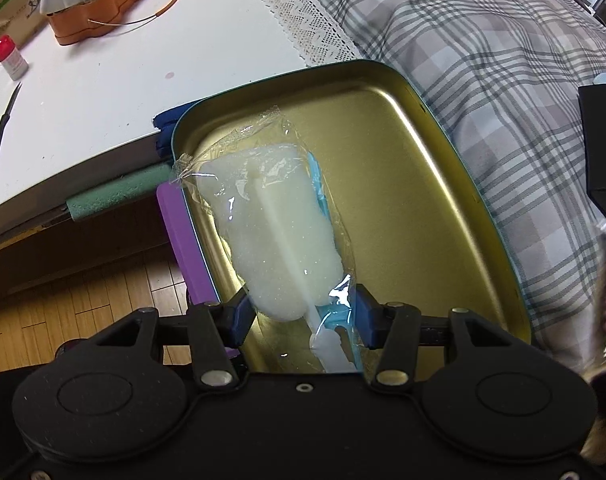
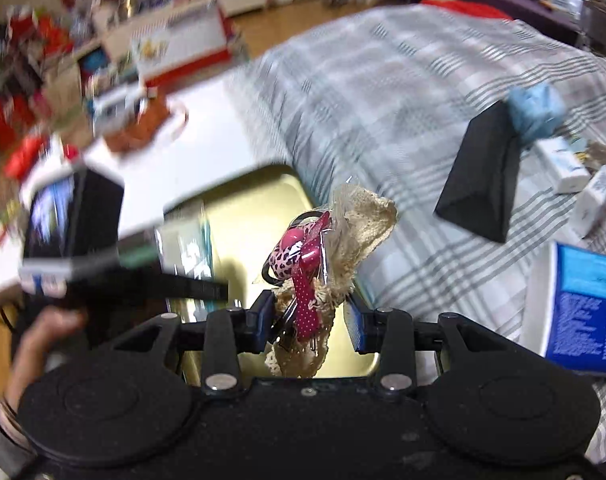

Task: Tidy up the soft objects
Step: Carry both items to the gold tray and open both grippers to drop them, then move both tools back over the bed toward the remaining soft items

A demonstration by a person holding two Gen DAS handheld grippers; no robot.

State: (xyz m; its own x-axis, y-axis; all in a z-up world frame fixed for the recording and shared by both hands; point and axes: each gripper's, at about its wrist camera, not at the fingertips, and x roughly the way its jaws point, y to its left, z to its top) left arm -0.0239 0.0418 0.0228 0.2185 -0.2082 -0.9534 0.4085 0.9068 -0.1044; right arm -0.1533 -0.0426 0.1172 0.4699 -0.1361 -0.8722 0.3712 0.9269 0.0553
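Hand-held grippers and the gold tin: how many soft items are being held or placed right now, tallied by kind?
Wrapped white sponge brush, in the left hand-held gripper, over the gold tin: 1
Lace-and-ribbon hair accessory bundle, in the right hand-held gripper: 1
Total: 2

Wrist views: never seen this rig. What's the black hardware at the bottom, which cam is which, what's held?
No robot: a person carries a handheld two-finger gripper in each hand, a fisheye camera on each looking along its fingers. The left view shows the left gripper shut on a plastic-wrapped sponge brush over a gold tin tray on the plaid bedspread. The blurred right view shows the right gripper shut on a bundle of lace and pink ribbon above that tray.
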